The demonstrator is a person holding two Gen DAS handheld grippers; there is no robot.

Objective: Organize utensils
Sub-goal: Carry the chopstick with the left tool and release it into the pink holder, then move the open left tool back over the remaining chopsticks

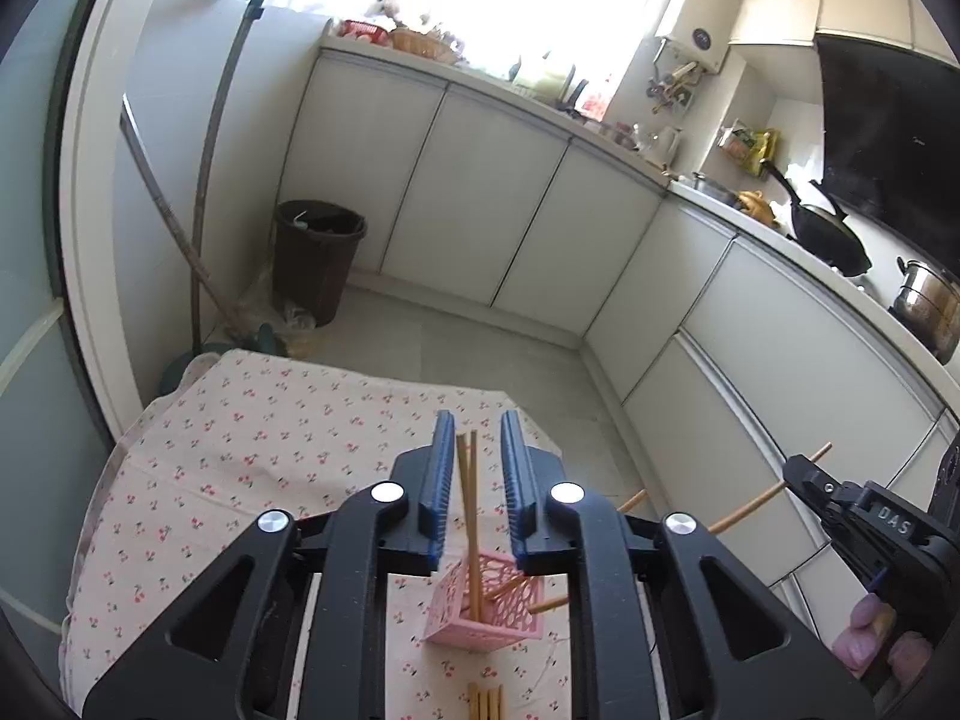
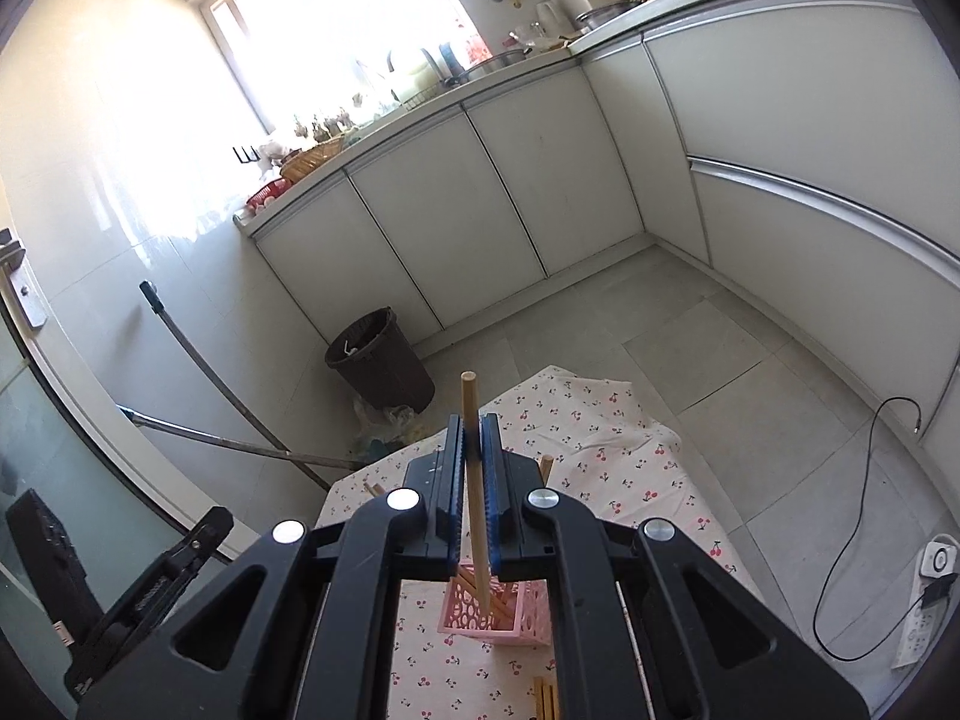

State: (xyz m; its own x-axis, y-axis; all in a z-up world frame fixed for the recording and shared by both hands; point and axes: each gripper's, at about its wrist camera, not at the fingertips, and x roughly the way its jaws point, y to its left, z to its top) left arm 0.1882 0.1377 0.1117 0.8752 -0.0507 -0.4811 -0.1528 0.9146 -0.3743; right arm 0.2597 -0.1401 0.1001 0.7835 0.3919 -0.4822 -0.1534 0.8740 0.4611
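A pink lattice basket [image 1: 456, 606] stands on the cherry-print tablecloth [image 1: 252, 438] with several wooden chopsticks in it. Two upright chopsticks [image 1: 469, 504] rise between the blue pads of my left gripper [image 1: 478, 429]; the pads stand apart and do not press them. My right gripper [image 2: 474, 423] is shut on a single chopstick [image 2: 471, 402], whose lower end hangs over the basket [image 2: 528, 606]. In the left wrist view the right gripper [image 1: 798, 471] comes in from the right with that chopstick [image 1: 744, 507]. The left gripper [image 2: 207, 531] shows at the lower left of the right wrist view.
More loose chopsticks [image 1: 486, 702] lie on the cloth near its front edge. Past the table are a tiled floor, a dark bin [image 2: 384, 360], a mop handle [image 2: 204, 360] and white cabinets [image 1: 498, 210]. A power strip and cable [image 2: 930, 594] lie on the floor at right.
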